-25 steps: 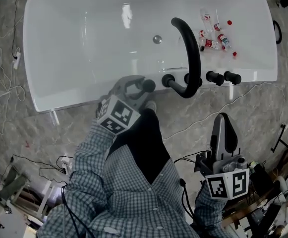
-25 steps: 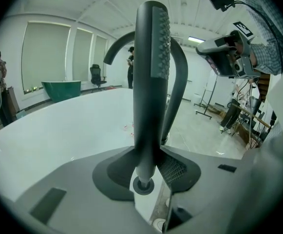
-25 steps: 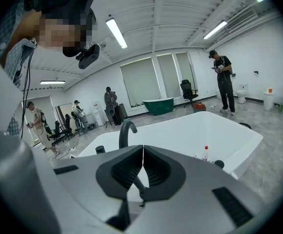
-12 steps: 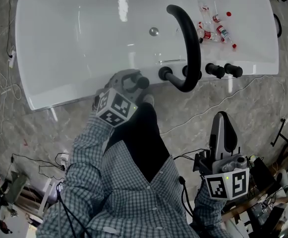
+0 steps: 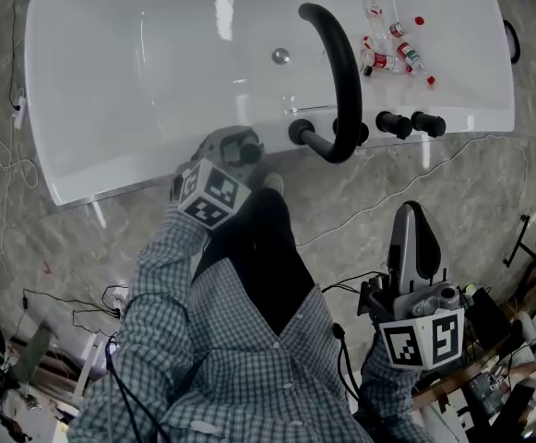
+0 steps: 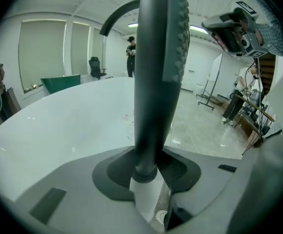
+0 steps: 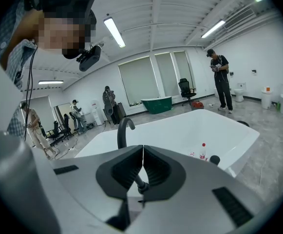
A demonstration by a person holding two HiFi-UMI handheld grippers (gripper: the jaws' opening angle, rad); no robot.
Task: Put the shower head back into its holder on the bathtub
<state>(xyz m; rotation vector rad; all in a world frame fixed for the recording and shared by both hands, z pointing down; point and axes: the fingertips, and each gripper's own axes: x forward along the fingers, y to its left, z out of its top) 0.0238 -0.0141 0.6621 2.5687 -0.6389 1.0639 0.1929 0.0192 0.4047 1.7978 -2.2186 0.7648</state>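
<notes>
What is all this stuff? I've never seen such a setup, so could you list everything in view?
Bathtub: one, white, on the grey marbled floor.
Spout: one, black, arching over the tub from its near rim.
Knobs: two plain to see, black, on the rim right of the spout.
Bottles: several, clear with red caps, lying in the tub's right end.
Drain: one, silvery, tub bottom.
Cables: several, white and black, on the floor.
Shower head: one, dark grey, upright at the near rim.
Bystanders: several, dark clothes, across the room.
Left gripper: grey, shut on the shower head.
Right gripper: grey, shut, nothing in it, away from the tub.
Shirt sleeves: two, checked.
</notes>
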